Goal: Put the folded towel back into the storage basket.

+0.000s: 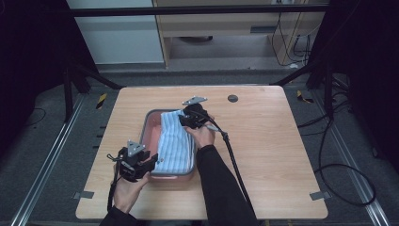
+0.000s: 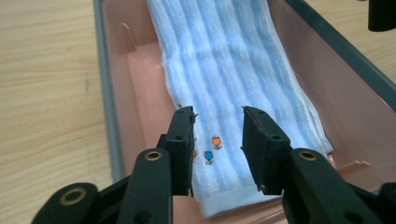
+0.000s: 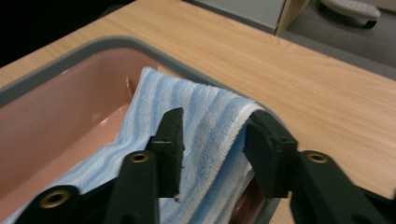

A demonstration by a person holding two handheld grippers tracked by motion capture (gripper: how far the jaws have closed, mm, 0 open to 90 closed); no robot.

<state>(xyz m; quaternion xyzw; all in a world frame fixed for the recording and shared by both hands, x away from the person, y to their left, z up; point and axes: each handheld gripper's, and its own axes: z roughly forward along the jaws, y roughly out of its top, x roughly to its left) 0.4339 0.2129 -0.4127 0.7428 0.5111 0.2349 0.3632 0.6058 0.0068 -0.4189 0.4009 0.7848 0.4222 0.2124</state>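
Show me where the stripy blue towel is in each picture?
High view: the towel lies in the middle, inside the pink tub.
Left gripper view: it runs down the centre from the top, between the black jaws.
Right gripper view: it drapes over the tub's rim, centre.
Shared landmark: the tub's grey rim.

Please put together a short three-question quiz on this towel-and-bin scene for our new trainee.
1. True or false: the striped towel lies inside the pink bin.
2. Which end of the towel rests up on the bin's rim: A, the end by the right hand-held gripper, or B, the end by the left hand-held gripper?
3. What small marks sit on the towel between the left hand-held gripper's jaws?

Key
1. True.
2. A; in the right gripper view that end drapes onto the grey rim.
3. Small orange and blue printed figures; both grippers' jaws stand apart, not pressing the cloth.
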